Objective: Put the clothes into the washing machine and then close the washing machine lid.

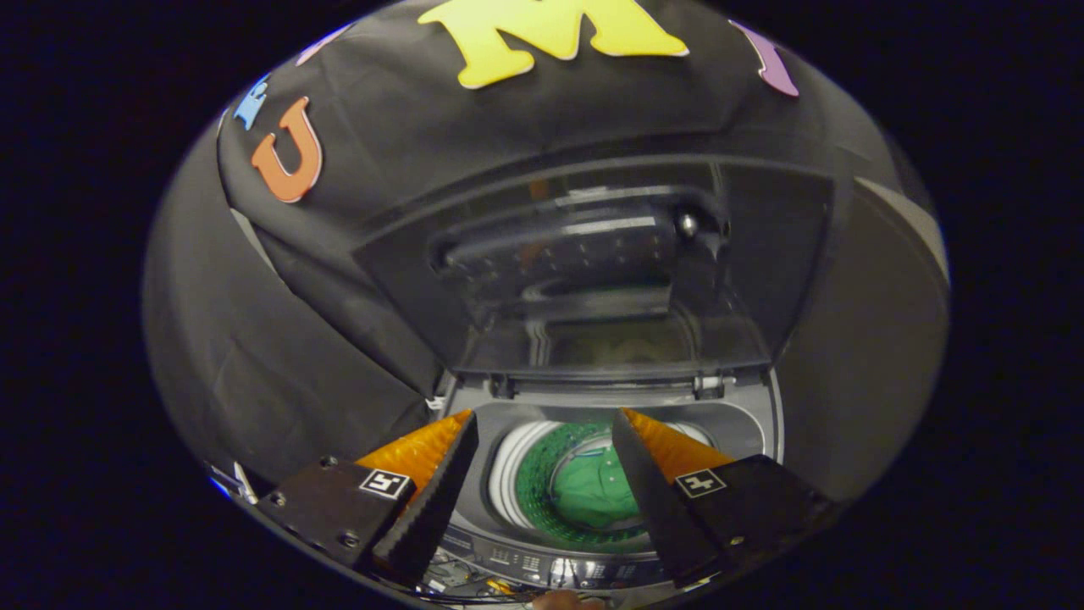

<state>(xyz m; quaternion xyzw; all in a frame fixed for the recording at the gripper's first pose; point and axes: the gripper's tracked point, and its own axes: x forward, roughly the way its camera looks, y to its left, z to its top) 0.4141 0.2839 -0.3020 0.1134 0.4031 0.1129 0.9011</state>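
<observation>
1. Gripper view: the hand-held gripper (pixel 542 457) is above the front of a top-loading washing machine (pixel 745 424). Its two fingers are spread wide apart with nothing between them; it holds nothing.
2. Gripper view: the washing machine lid (pixel 593 271) stands raised and tilted back, hinged at the rear edge of the tub opening, well beyond the fingertips. It is smoky and see-through; glare on it hides detail.
3. Gripper view: the green garment (pixel 597 491) lies down inside the drum (pixel 529 487), seen through the gap between the fingers and below them. It looks like a shirt with a collar, but folds are hard to read. It does not appear to hang over the drum rim.
4. Gripper view: the control panel (pixel 542 569) runs along the machine's front edge, just under the fingers. Something pale at the very bottom may be part of a person's hand; I cannot tell.
5. Judgement: loading appears complete, since the only clothing visible is already in the drum. The step in hand is closing the lid.
6. Judgement: the next move calls for lifting the gripper and reaching forward to the lid's upper free edge, then catching that edge with the fingers, or pressing behind it, and drawing it forward and down along the hinge arc until it seats flat.
7. Risk, judged: the glossy lid may slip off the fingers and drop hard.
</observation>
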